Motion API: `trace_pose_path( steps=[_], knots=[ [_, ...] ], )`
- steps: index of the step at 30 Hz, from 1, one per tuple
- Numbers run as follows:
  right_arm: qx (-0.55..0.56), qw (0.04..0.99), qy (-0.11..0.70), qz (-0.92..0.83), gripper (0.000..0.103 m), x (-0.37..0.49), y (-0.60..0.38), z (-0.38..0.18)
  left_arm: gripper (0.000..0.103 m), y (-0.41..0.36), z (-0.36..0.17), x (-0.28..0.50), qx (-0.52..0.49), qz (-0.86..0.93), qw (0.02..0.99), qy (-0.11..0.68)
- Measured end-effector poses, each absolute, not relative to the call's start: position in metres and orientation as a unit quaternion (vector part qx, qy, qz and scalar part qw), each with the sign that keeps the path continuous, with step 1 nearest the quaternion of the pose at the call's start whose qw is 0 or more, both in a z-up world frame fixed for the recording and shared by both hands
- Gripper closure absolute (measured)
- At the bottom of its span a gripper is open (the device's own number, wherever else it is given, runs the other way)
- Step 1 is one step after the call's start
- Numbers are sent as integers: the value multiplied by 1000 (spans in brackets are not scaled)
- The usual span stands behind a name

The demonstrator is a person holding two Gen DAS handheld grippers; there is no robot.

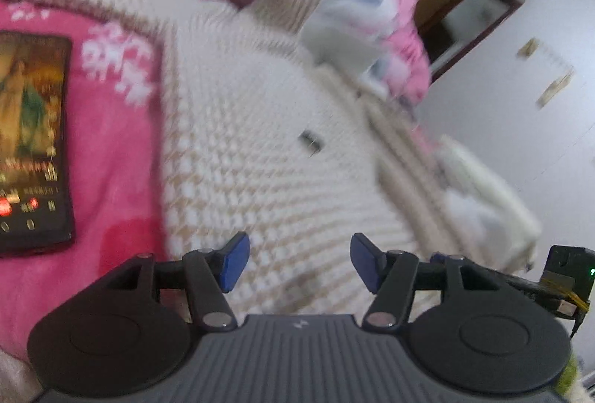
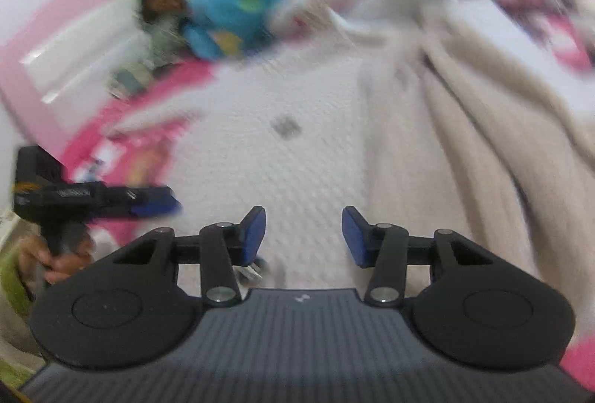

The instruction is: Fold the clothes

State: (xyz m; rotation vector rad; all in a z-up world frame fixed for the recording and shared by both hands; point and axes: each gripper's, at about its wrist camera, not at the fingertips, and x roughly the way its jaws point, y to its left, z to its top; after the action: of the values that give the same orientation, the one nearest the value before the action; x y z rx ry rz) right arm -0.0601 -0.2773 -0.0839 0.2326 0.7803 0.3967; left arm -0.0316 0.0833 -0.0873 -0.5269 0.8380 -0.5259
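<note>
A cream and beige houndstooth knit garment (image 1: 260,127) lies spread on a pink bed cover (image 1: 111,157). A small dark label (image 1: 311,141) sits on its middle. My left gripper (image 1: 297,263) hangs open just above the garment's near part, nothing between its blue pads (image 1: 234,263). In the right wrist view the same garment (image 2: 282,157) shows white with the dark label (image 2: 285,126), and a beige ribbed part (image 2: 465,142) bunches at the right. My right gripper (image 2: 304,235) is open over it, empty. The left gripper (image 2: 141,204) appears at the left, held by a hand (image 2: 55,261).
A phone (image 1: 29,142) with a lit screen lies on the pink cover at the left. A person lies on the bed's far side under a blue blanket (image 2: 238,1). Pink and white bedding (image 1: 372,12) is heaped beyond the garment. A white wall and a doorway (image 1: 465,19) stand to the right.
</note>
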Motion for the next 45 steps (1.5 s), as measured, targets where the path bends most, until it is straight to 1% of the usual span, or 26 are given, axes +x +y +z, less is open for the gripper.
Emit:
trace_pose_path(
  steps=[1, 4, 5, 7, 8, 10, 12, 14, 16, 17, 22, 24, 26, 27, 29, 31, 38, 40, 41, 43, 45],
  knots=[
    [110, 893, 403, 168, 59, -59, -281, -98, 41, 82, -88, -31, -246, -249, 848, 399],
    [149, 890, 398, 168, 59, -74, -296, -104, 40, 81, -81, -30, -239, -250, 850, 398],
    [158, 891, 393, 163, 58, -78, -301, -97, 40, 81, -78, -30, -235, -250, 852, 395],
    [173, 904, 360, 150, 57, -88, -314, -80, 40, 78, -72, -30, -224, -253, 857, 388],
    [175, 914, 342, 132, 54, -95, -322, -71, 40, 74, -70, -29, -219, -256, 859, 386],
    [171, 935, 302, 78, 52, -111, -340, -55, 40, 65, -66, -28, -208, -266, 859, 385],
    [147, 953, 264, 16, 52, -129, -357, -44, 39, 54, -64, -28, -196, -278, 857, 386],
    [98, 966, 237, -42, 52, -145, -367, -34, 39, 43, -64, -27, -182, -285, 857, 388],
    [58, 968, 225, -97, 51, -157, -376, -29, 39, 37, -64, -27, -174, -285, 858, 390],
    [58, 966, 223, -117, 50, -160, -382, -30, 39, 33, -65, -27, -170, -284, 859, 391],
    [120, 957, 221, -144, 50, -174, -411, -50, 37, 17, -66, -28, -150, -283, 861, 395],
    [127, 959, 211, -143, 54, -168, -412, -60, 37, 10, -67, -28, -142, -282, 862, 396],
    [133, 959, 203, -148, 66, -162, -412, -65, 37, 3, -67, -28, -133, -281, 863, 398],
    [135, 958, 199, -153, 70, -160, -412, -65, 37, 0, -68, -28, -129, -281, 863, 399],
    [141, 957, 193, -163, 90, -157, -412, -65, 36, -7, -68, -28, -121, -280, 864, 400],
    [159, 956, 186, -162, 98, -163, -414, -64, 36, -8, -69, -28, -122, -278, 864, 401],
    [196, 960, 150, -136, 99, -178, -404, -50, 36, -5, -70, -30, -125, -281, 864, 398],
    [176, 965, 147, -127, 99, -175, -396, -46, 36, -3, -71, -30, -131, -283, 863, 397],
    [167, 967, 146, -124, 97, -173, -392, -44, 36, -2, -72, -30, -133, -284, 863, 397],
    [162, 966, 154, -127, 96, -164, -392, -43, 36, -1, -72, -30, -137, -286, 862, 396],
    [158, 965, 162, -130, 91, -156, -391, -43, 36, 0, -73, -30, -140, -287, 861, 395]
  ],
)
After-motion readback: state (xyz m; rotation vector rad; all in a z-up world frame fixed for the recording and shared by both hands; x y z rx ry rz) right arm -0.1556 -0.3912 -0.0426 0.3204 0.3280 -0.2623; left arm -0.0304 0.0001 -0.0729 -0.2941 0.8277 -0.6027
